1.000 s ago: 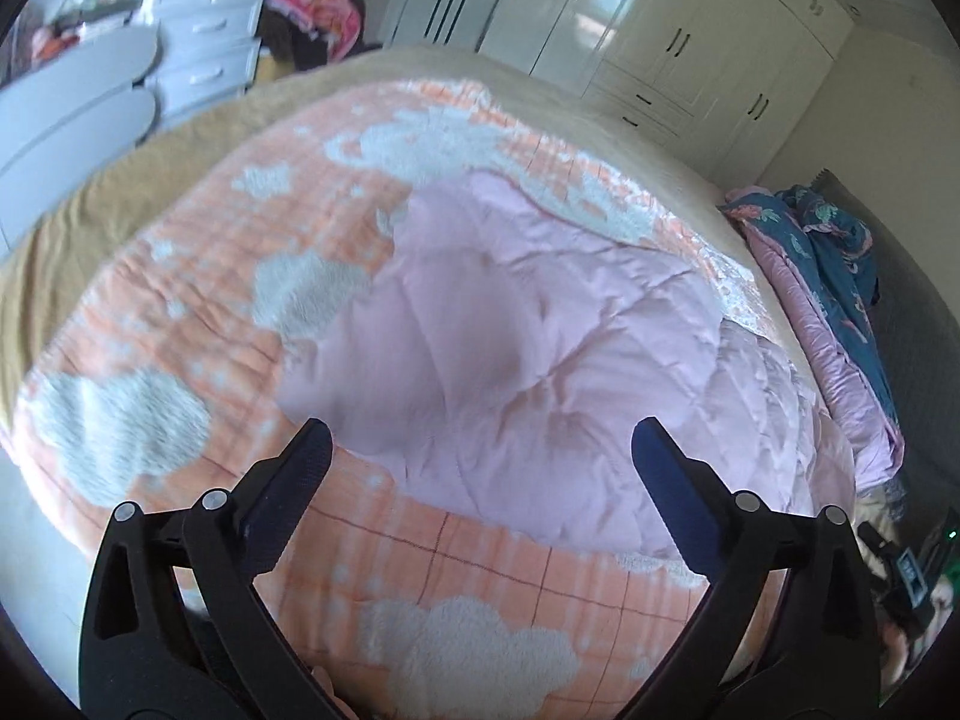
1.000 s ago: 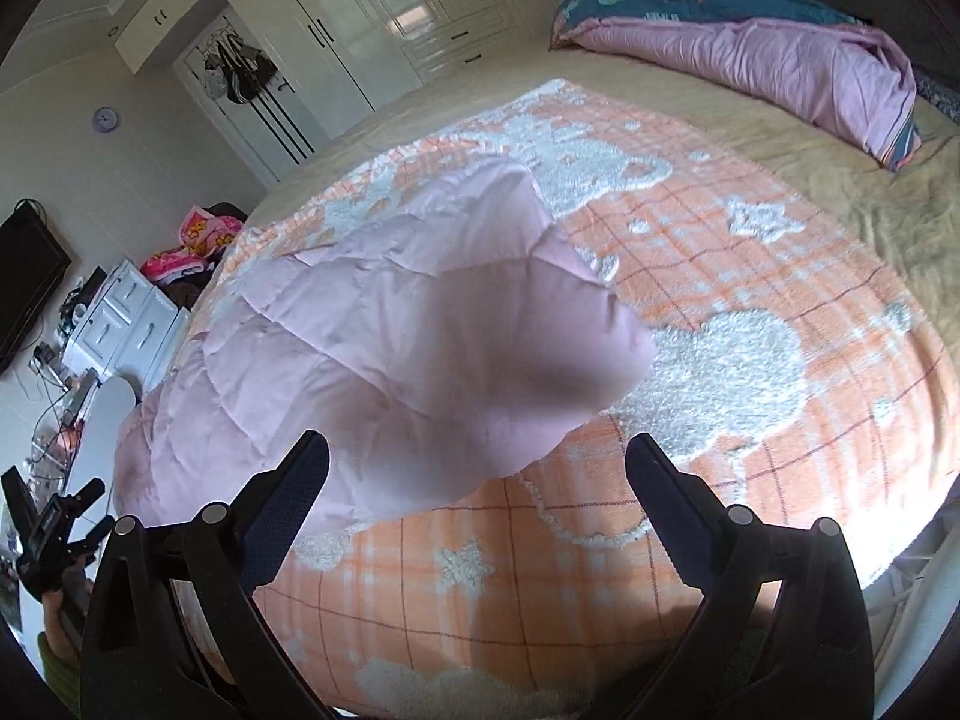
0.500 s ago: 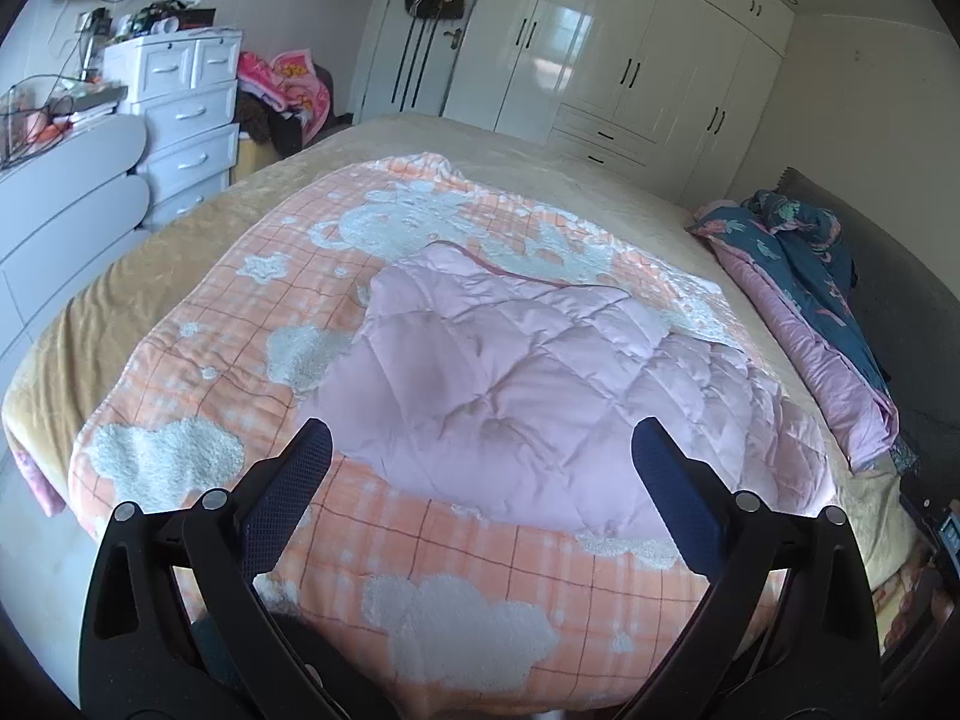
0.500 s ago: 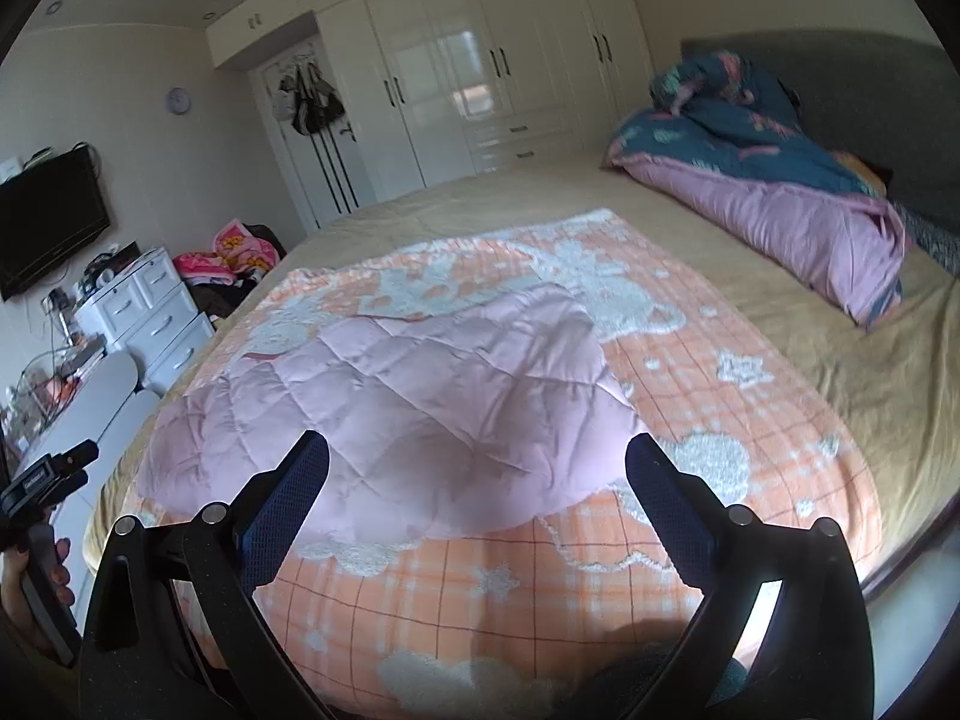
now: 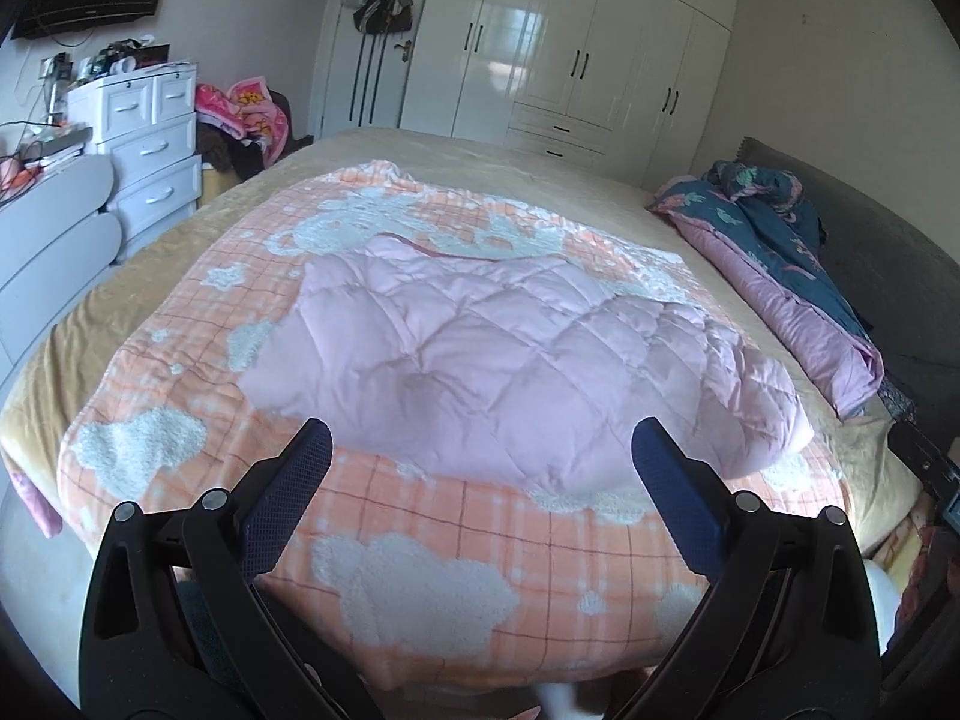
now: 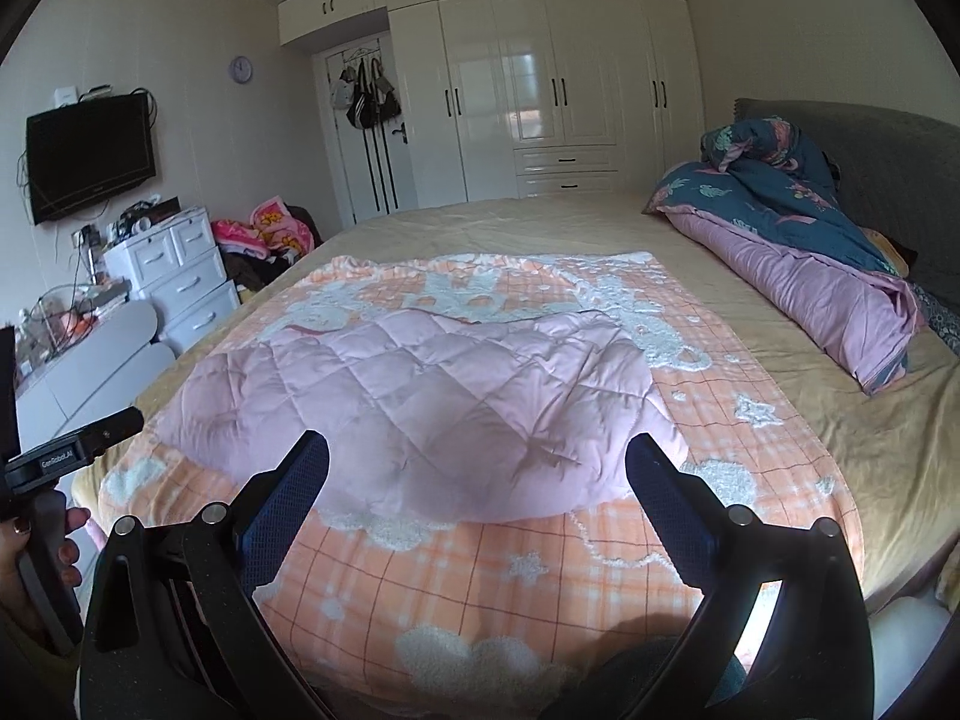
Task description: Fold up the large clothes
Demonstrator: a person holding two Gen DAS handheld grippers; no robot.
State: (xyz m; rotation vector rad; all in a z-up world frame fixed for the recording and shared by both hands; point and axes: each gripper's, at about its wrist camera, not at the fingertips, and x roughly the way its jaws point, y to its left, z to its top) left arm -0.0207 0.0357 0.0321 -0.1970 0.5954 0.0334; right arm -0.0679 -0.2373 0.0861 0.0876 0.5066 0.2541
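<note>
A pink quilted padded garment (image 5: 492, 354) lies spread on an orange checked blanket (image 5: 456, 546) on the bed; it also shows in the right wrist view (image 6: 420, 408). My left gripper (image 5: 480, 450) is open and empty, held back from the garment's near edge above the blanket. My right gripper (image 6: 477, 456) is open and empty, also short of the garment's near edge. The left gripper's body and the hand holding it show at the left edge of the right wrist view (image 6: 54, 462).
A rolled blue and pink duvet (image 6: 798, 252) lies along the grey headboard (image 6: 888, 180) at right. White drawers (image 5: 150, 150) and a pile of clothes (image 5: 246, 114) stand left of the bed. White wardrobes (image 6: 558, 96) line the far wall.
Both grippers have pulled back and risen from close over the garment. The garment now lies flat and still on the blanket. Both stay open.
</note>
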